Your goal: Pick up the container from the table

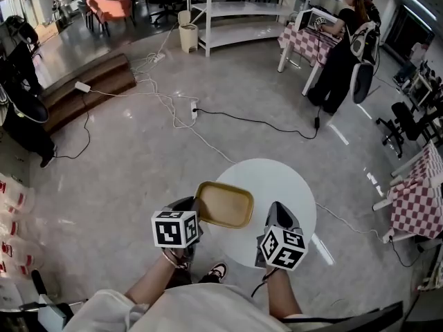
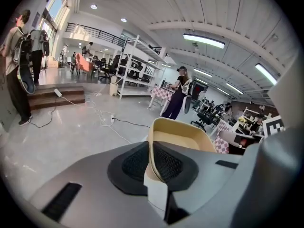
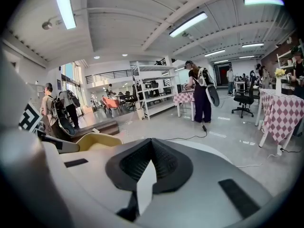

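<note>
The container [image 1: 223, 204] is a shallow tan tray with rounded corners, held in the air over the near-left part of the round white table [image 1: 280, 178]. My left gripper [image 1: 192, 205] is shut on its left rim. In the left gripper view the thin rim [image 2: 151, 156] runs between the two black pads and the container [image 2: 183, 137] stretches away beyond them. My right gripper [image 1: 277, 211] hovers just right of the container, apart from it. Its jaws [image 3: 151, 161] are shut with nothing between them, and the container [image 3: 97, 140] shows at their left.
Cables and a power strip [image 1: 194, 109] lie on the floor beyond the table. A wooden step [image 1: 90, 85] is at the far left and white shelves [image 1: 242, 12] at the back. Checkered tables [image 1: 419, 199] and office chairs [image 1: 405, 123] stand at the right. A person [image 1: 342, 47] stands far off.
</note>
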